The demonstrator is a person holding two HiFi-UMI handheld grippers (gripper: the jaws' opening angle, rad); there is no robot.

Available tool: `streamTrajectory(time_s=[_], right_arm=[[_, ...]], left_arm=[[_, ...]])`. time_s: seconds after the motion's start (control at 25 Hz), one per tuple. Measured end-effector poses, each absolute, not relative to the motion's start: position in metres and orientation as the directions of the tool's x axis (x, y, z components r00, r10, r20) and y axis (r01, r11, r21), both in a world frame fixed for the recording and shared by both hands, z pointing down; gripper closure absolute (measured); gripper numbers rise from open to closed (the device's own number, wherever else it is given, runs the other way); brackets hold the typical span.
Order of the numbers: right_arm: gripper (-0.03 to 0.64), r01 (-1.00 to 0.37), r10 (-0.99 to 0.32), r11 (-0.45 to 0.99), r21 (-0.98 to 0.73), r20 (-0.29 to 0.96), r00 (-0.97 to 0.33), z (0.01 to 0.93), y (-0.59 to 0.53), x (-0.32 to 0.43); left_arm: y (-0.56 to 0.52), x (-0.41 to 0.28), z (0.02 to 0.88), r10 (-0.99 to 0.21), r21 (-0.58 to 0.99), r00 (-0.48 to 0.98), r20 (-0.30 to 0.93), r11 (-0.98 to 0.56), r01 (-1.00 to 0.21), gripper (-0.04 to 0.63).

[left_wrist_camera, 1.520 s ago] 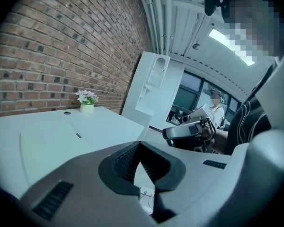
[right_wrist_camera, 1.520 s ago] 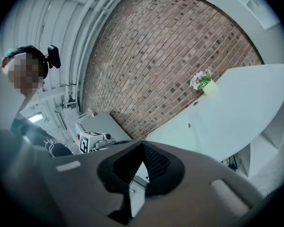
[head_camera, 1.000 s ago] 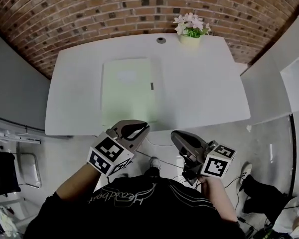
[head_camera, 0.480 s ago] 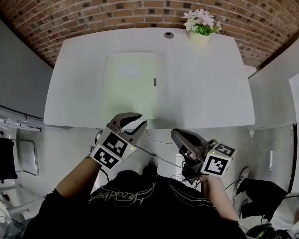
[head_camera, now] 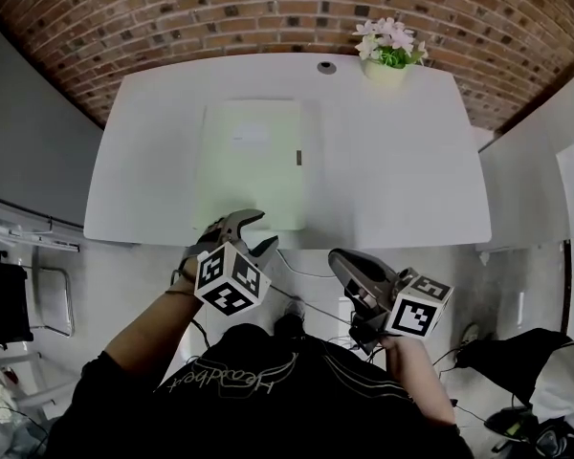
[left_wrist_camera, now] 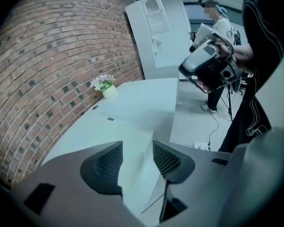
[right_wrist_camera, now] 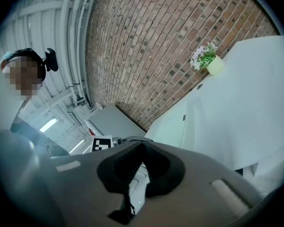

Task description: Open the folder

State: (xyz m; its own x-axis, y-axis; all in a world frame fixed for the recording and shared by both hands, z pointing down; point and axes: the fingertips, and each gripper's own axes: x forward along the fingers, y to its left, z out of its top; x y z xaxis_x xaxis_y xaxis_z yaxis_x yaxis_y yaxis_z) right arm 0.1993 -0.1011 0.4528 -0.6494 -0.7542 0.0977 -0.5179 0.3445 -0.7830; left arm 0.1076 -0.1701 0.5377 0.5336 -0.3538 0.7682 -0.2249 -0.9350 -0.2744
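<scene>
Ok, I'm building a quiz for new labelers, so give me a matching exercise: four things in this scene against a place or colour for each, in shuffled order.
Things:
1. folder
2. flower pot
3. brick wall
4. table

Descriptions:
A. white
B. standing at the table's far edge
C. pale green, lying flat
D. red-brown, beyond the table

Pairs: 1-C, 2-B, 3-D, 4-A

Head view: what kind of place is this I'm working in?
Probably an office-like room or test studio, not a home: a bare brick wall, one white table holding only a pale green folder and potted flowers, and cables loose on the floor.
</scene>
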Motion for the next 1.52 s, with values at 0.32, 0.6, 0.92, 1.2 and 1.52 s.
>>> streamTrajectory(time_s=[0.32, 0.6, 0.92, 1.2, 1.52], right_arm=[[0.615, -0.512, -0.749, 0.325, -0.795, 0.114, -0.652, 0.465, -0.101, 0.194], [0.615, -0.513, -0.741, 0.31, -0.8, 0.135, -0.658, 0.476, -0.1, 0.192], [0.615, -0.505, -0.734, 0.285, -0.814, 0.153, -0.661, 0.488, -0.1, 0.191], [0.615, -0.513, -0.733, 0.267, -0.816, 0.174, -0.657, 0.501, -0.105, 0.199], [0.615, -0.521, -0.721, 0.249, -0.816, 0.203, -0.662, 0.519, -0.111, 0.203]], left_arm=[[-0.177, 0.106, 0.564, -0.371, -0.343, 0.455, 0.809, -0.928, -0.145, 0.407], [-0.183, 0.107, 0.578, -0.395, -0.402, 0.415, 0.819, -0.913, -0.076, 0.407], [-0.185, 0.106, 0.576, -0.365, -0.376, 0.408, 0.837, -0.925, -0.056, 0.408], [-0.186, 0.104, 0.573, -0.331, -0.315, 0.407, 0.851, -0.943, -0.11, 0.429], [-0.184, 0.105, 0.571, -0.348, -0.352, 0.403, 0.847, -0.934, -0.064, 0.467]])
